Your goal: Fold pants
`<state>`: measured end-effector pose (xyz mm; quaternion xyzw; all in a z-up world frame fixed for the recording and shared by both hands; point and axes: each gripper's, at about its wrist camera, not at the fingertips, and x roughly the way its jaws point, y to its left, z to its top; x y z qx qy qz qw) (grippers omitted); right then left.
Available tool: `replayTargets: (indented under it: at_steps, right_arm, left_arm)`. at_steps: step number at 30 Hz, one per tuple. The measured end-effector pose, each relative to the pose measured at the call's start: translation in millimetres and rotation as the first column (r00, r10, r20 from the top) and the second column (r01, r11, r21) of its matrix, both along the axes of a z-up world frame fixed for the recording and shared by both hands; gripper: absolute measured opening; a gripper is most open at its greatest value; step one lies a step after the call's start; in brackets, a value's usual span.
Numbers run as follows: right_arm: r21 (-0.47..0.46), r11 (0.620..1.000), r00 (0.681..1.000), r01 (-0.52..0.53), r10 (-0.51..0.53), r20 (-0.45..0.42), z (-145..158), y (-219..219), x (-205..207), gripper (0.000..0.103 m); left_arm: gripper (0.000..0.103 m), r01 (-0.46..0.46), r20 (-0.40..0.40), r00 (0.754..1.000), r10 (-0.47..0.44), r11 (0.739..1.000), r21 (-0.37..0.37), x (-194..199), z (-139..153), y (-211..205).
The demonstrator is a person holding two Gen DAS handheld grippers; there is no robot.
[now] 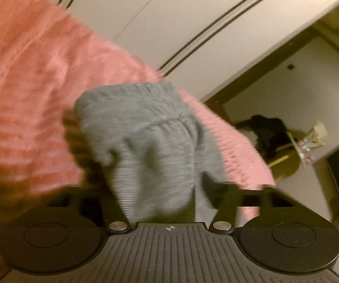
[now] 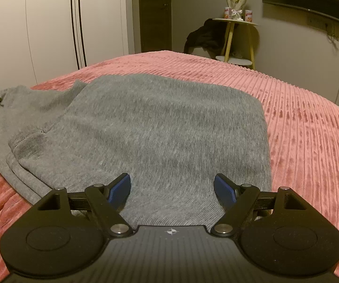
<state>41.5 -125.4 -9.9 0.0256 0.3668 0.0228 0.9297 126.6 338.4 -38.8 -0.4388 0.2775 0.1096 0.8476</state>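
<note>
The left wrist view is motion-blurred throughout. The left tongs (image 1: 169,198) have their fingertips buried under bunched grey pants (image 1: 145,136), so how the jaws stand cannot be told. In the right wrist view, the pants (image 2: 160,127) run off the left edge, and the cans (image 2: 248,15) beyond the bed's far edge (image 2: 299,99) are too small to read.

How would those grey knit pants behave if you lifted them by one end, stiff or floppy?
Probably very floppy: the grey ribbed-knit pants drape in soft folds over the pink ribbed bedspread, and the bunched part in the left tool sags and crumples. They look fairly thick, so likely not feather-light. The textured knit should grip rather than slip, though that is a guess.
</note>
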Motion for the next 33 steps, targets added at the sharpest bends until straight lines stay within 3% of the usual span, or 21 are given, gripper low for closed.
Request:
replayTargets:
  at_steps: [1, 2, 3, 5, 7, 9, 12, 15, 19, 21, 23, 24, 27, 28, 29, 31, 32, 33]
  right_arm:
    - [0.000, 1.000, 1.000, 0.000, 0.000, 0.000, 0.0, 0.0, 0.0, 0.079]
    - [0.001, 1.000, 1.000, 0.000, 0.000, 0.000, 0.1, 0.0, 0.0, 0.079]
    - [0.002, 1.000, 1.000, 0.002, -0.001, -0.001, 0.1, 0.3, 0.4, 0.079]
    - [0.014, 1.000, 1.000, 0.008, -0.008, 0.003, 2.0, -0.5, 0.7, 0.079]
    - [0.038, 0.999, 1.000, 0.018, -0.019, 0.015, 6.3, -3.4, 0.6, 0.077]
    - [0.073, 0.996, 0.998, 0.044, -0.047, 0.037, 13.3, -9.3, -1.0, 0.077]
    - [0.125, 0.989, 0.993, 0.079, -0.089, 0.080, 22.3, -19.2, -3.5, 0.077]
    - [0.196, 0.975, 0.989, 0.106, -0.124, 0.083, 25.9, -30.5, -5.9, 0.076]
    - [0.256, 0.959, 0.982, 0.119, -0.151, 0.110, 33.1, -40.8, -10.9, 0.076]
    - [0.292, 0.948, 0.977, 0.129, -0.173, 0.129, 37.0, -48.7, -14.7, 0.076]
    - [0.346, 0.927, 0.970, 0.146, -0.204, 0.135, 38.1, -59.6, -17.1, 0.076]
    - [0.372, 0.915, 0.967, 0.157, -0.220, 0.132, 38.3, -65.4, -18.3, 0.076]
    - [0.470, 0.866, 0.962, 0.169, -0.248, 0.112, 36.0, -84.2, -21.1, 0.076]
    - [0.504, 0.847, 0.962, 0.168, -0.253, 0.105, 34.6, -89.9, -22.2, 0.076]
    - [0.540, 0.826, 0.962, 0.165, -0.255, 0.097, 33.1, -95.0, -22.9, 0.076]
    - [0.598, 0.787, 0.963, 0.155, -0.255, 0.086, 30.1, -102.1, -23.0, 0.076]
    - [0.616, 0.774, 0.964, 0.147, -0.251, 0.084, 29.0, -103.5, -22.0, 0.076]
    - [0.632, 0.763, 0.967, 0.136, -0.242, 0.084, 27.9, -104.5, -21.2, 0.076]
  left_arm:
    - [0.073, -0.003, -0.012, 1.000, 0.003, 1.000, -0.014, -0.1, -3.3, -1.0]
    - [0.057, -0.018, -0.022, 1.000, 0.018, 1.000, -0.016, 0.7, -5.5, -0.7]
    - [0.031, -0.033, -0.031, 0.999, 0.033, 0.999, -0.011, 0.7, -4.0, -0.7]
    - [0.024, -0.036, -0.036, 0.999, 0.036, 0.999, -0.004, 0.1, 5.0, -2.9]
    - [0.020, -0.001, -0.012, 1.000, 0.002, 0.993, 0.114, -0.9, 26.2, -16.3]
    - [0.019, 0.068, 0.009, 0.997, -0.074, 0.953, 0.294, -1.7, 57.3, -41.6]
    - [0.018, 0.147, 0.073, 0.976, -0.205, 0.869, 0.473, -11.7, 103.4, -90.2]
    - [0.018, 0.207, 0.114, 0.932, -0.343, 0.763, 0.612, -25.0, 139.0, -149.3]
    - [0.018, 0.312, 0.112, 0.838, -0.534, 0.637, 0.705, -42.2, 160.4, -236.3]
    - [0.019, 0.378, 0.068, 0.795, -0.603, 0.580, 0.722, -46.2, 155.7, -276.8]
    - [0.020, 0.438, -0.020, 0.753, -0.658, 0.477, 0.762, -51.7, 139.7, -324.3]
    - [0.022, 0.468, -0.062, 0.738, -0.672, 0.443, 0.764, -52.9, 130.7, -342.1]
    - [0.038, 0.527, -0.176, 0.726, -0.664, 0.375, 0.763, -57.3, 98.1, -390.4]
    - [0.041, 0.546, -0.232, 0.713, -0.662, 0.317, 0.775, -58.8, 87.2, -405.6]
    - [0.048, 0.552, -0.296, 0.699, -0.651, 0.229, 0.802, -63.4, 75.2, -422.0]
    - [0.054, 0.486, -0.357, 0.707, -0.611, 0.053, 0.872, -83.9, 56.1, -448.8]
    - [0.061, 0.459, -0.367, 0.709, -0.602, 0.000, 0.888, -92.7, 51.1, -454.4]
    - [0.072, 0.455, -0.377, 0.702, -0.604, -0.026, 0.890, -98.5, 48.9, -457.3]
